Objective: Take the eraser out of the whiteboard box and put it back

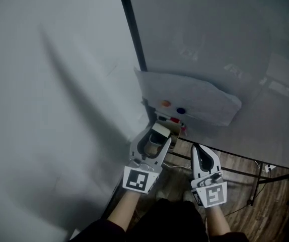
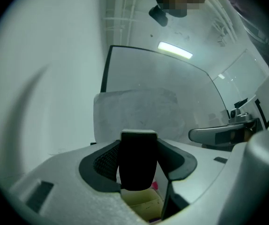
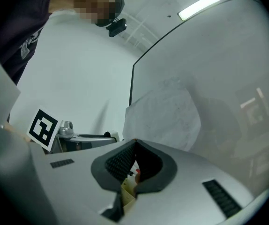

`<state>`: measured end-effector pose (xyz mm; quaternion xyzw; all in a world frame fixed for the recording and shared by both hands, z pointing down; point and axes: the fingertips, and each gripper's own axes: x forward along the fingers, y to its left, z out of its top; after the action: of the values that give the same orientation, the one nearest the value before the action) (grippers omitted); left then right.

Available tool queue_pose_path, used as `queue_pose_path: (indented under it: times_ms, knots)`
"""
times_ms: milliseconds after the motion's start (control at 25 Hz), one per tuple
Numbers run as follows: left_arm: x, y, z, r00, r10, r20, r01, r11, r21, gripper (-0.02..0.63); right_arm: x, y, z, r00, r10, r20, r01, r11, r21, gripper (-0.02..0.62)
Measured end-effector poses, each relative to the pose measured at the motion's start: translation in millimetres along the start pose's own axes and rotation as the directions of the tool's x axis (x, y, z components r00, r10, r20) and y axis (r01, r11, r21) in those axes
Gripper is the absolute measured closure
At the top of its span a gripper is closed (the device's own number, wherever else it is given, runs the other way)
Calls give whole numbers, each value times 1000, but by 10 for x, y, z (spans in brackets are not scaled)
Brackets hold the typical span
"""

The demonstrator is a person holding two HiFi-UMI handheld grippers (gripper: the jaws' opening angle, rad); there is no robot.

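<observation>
The wall [image 1: 49, 110] fills the left of the head view, and the whiteboard [image 1: 220, 34] fills the right behind its dark frame edge. A pale, creased sheet [image 1: 190, 92] hangs on the board's lower part. Under it sits the box [image 1: 174, 129], with what look like red-capped markers at its top. Wood floor [image 1: 235, 185] shows below.

The left claw [image 1: 159, 135] is at the box mouth and is closed on the eraser [image 2: 138, 163]. This is a dark block with a pale top face, standing upright between the two pads. The left gripper view shows the box's yellowish inside straight below it. I cannot tell whether the eraser's lower end is inside the box or just above it.

The right claw [image 1: 196, 149] hangs just beside the left one, a little lower. Its tips are pressed together with nothing between them.

Two small magnets, one orange [image 1: 165, 104] and one blue [image 1: 181, 111], sit at the sheet's lower edge.

The eraser is probably light, with a stiff back and a soft felt face. That should mean it gives a little under pressure and does not slip easily. The grip across its two long sides near the middle looks sound. A gentle squeeze should be enough, and keeping the block upright should let it pass the markers in the box.
</observation>
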<state>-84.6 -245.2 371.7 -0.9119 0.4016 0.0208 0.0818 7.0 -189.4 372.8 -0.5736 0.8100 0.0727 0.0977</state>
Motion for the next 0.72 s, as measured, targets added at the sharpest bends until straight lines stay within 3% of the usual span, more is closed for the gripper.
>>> queue_pose_path:
  times_ms: [160,720]
  knots:
    - [27,103,-59,1000,-18,2,18,1000,-21,380,49,36,-40,999,-36,-16,35,999,-17,592]
    - [276,210,-474,999,5,-39,-7,999,-52,380,94,-32,-194,997,-26,-74,25,1000,-14,592]
